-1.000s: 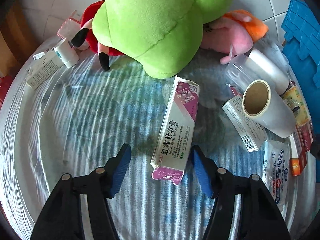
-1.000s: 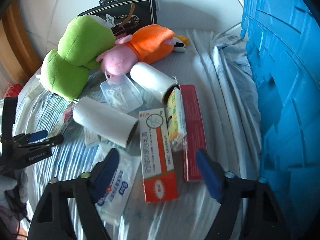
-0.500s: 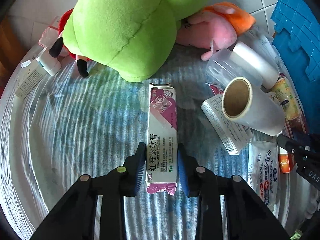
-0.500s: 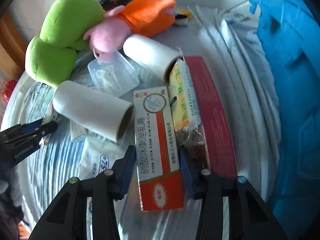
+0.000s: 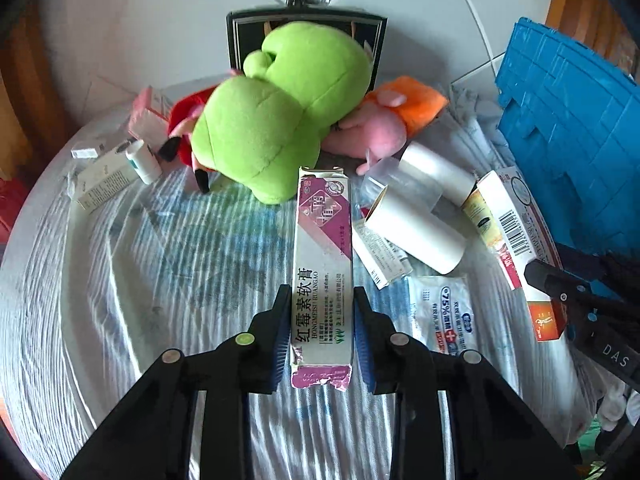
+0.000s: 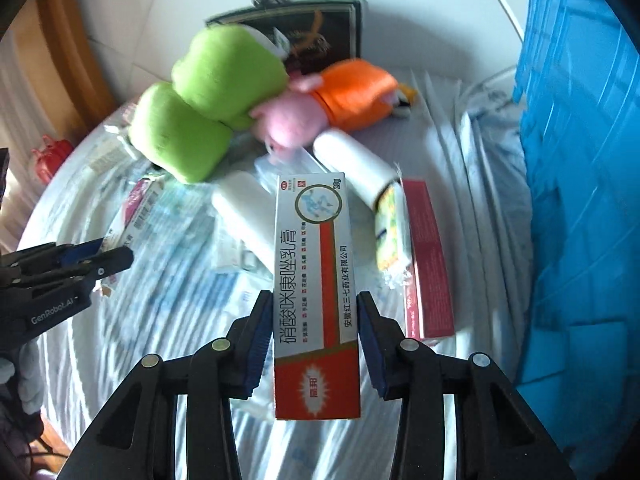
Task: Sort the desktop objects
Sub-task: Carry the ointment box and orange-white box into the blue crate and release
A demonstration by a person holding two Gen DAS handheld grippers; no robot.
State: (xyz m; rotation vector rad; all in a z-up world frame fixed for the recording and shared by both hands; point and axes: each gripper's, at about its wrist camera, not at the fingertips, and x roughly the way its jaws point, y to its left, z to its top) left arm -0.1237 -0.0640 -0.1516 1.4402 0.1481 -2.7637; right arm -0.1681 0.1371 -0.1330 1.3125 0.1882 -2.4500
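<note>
On striped cloth (image 5: 160, 280): two white rolls (image 5: 416, 236).

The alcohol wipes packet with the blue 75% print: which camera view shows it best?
The left wrist view. There the alcohol wipes packet lies flat in plain sight, its print readable, just right of the left tongs. In the right wrist view that spot is blurred and mostly hidden behind the red and white box held by the right tongs.
</note>
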